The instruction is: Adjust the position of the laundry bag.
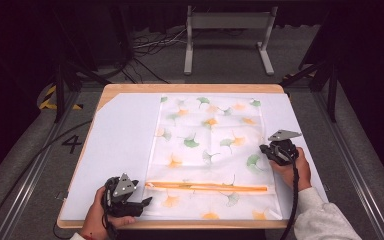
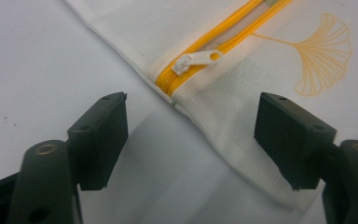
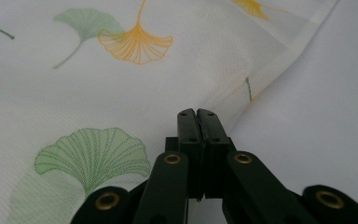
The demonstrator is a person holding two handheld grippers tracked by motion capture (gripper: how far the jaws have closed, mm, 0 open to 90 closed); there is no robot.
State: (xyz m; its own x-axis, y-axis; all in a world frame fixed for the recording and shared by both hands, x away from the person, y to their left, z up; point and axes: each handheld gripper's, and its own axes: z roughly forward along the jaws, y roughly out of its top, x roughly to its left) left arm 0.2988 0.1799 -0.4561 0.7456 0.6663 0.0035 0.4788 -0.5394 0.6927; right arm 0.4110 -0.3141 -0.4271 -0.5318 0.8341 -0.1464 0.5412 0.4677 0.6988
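Nearest the high camera, my left tool (image 1: 145,202) sits at the worktop's (image 1: 115,145) near-left edge, just beside the left end of the orange zipper (image 1: 207,187) on the ginkgo-print mesh bag (image 1: 210,150). That zipper's long axis runs left to right across the bag's near end. My right tool (image 1: 266,148) rests on the bag's right edge, farther up.

Left tool view: both jaws stand spread, nothing between them. Ahead, the white zipper pull (image 2: 196,60) lies at the closed end of the zipper, which slants up and away to the right. I judge this the nearer tool for the pull; the coming move would be a short reach forward.

Right tool view: jaws pressed together at the bag's hem (image 3: 284,56). Whether fabric is pinched between them I cannot tell.
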